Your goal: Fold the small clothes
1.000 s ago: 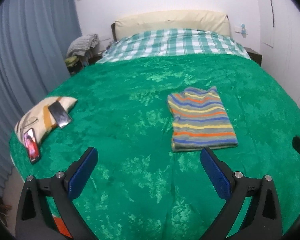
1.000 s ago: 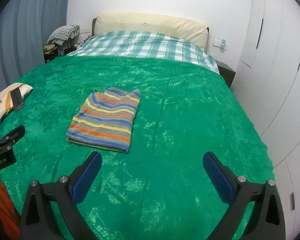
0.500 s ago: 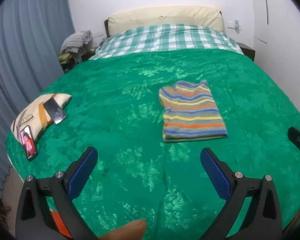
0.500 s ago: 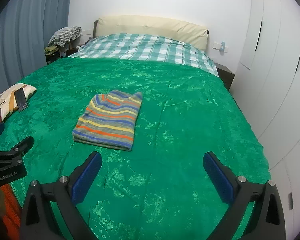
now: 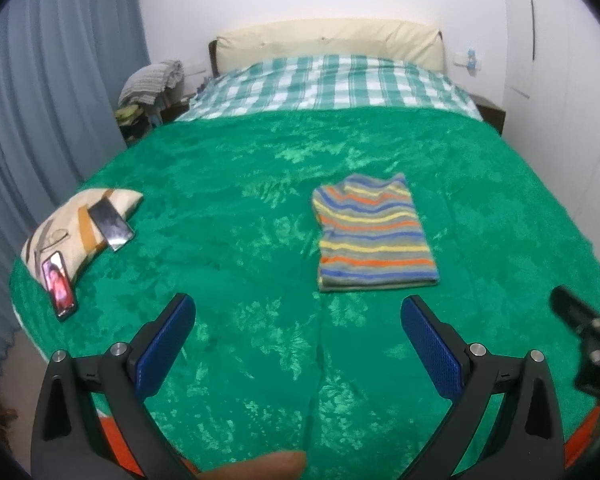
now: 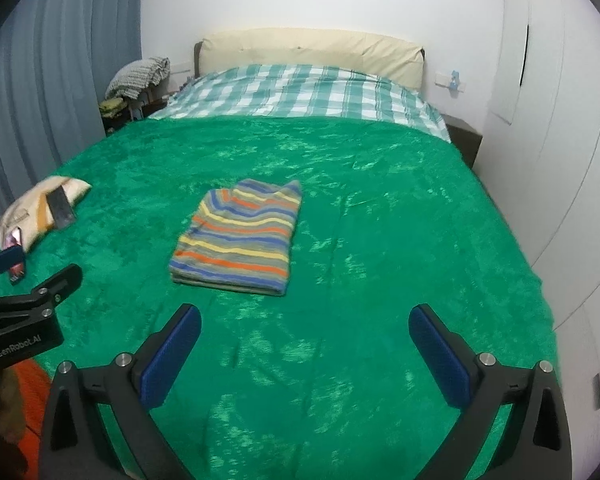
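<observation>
A small striped garment (image 5: 374, 234), folded into a neat rectangle, lies flat on the green blanket (image 5: 240, 208). It also shows in the right wrist view (image 6: 240, 236). My left gripper (image 5: 298, 322) is open and empty, held above the blanket short of the garment's near edge. My right gripper (image 6: 304, 330) is open and empty, also short of the garment and a little to its right. The left gripper's body (image 6: 24, 320) shows at the left edge of the right wrist view.
A small cushion (image 5: 72, 224) at the bed's left edge carries two phones (image 5: 60, 284). A checked sheet (image 5: 328, 84) and cream headboard lie at the far end. Curtains hang on the left, white wardrobes (image 6: 560, 120) stand on the right. Orange cloth (image 6: 28, 400) shows near me.
Both grippers have drawn back from the folded garment, which now sits farther away in both views. The jaws stayed open.
</observation>
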Available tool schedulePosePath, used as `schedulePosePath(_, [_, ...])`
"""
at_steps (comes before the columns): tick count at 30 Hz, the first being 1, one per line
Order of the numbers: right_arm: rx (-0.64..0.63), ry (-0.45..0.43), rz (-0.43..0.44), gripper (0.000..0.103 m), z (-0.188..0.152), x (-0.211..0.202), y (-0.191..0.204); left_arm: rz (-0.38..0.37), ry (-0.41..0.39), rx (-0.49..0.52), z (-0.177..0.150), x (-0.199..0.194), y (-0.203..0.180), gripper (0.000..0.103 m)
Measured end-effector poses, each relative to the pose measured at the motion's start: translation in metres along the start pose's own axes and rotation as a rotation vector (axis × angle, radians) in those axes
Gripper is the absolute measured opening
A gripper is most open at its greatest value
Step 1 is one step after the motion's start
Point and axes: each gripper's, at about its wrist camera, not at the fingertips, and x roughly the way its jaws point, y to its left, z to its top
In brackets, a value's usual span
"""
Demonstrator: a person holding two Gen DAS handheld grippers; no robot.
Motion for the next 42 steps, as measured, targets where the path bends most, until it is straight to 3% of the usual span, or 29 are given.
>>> schedulePosePath(5, [-0.021, 0.004, 0.02, 0.102, -0.001, -0.013, 0.007, -0.024, 0.06, -0.023, -0.003, -0.005, 0.004, 0.103])
schedulePosePath(11, [-0.019, 0.03, 0.066, 0.102, -0.008, -0.019, 0.013, 0.044, 0.083, 0.012, -0.015, -0.008, 0.002, 0.103])
schedulePosePath(14, [-0.018, 0.048, 0.063, 0.102, -0.011, -0.016, 0.014, 0.038, 0.092, 0.001, -0.017, -0.012, 0.005, 0.103])
schedulePosePath(19, [-0.019, 0.052, 0.061, 0.102, -0.01, -0.023, 0.017, 0.025, 0.082, -0.01, -0.013, -0.017, 0.008, 0.103])
schedulePosePath(27, [-0.013, -0.032, 0.092, 0.102, 0.007, -0.058, 0.016, -0.004, 0.062, -0.011, -0.003, -0.027, 0.005, 0.103])
schedulePosePath(35, [-0.008, 0.021, 0.066, 0.102, -0.004, -0.048, 0.016, -0.013, 0.046, -0.02, -0.001, -0.036, 0.008, 0.103])
schedulePosePath(42, [-0.053, 0.0, 0.041, 0.102, -0.005, -0.054, 0.024, -0.011, 0.056, -0.023, -0.001, -0.036, 0.009, 0.103])
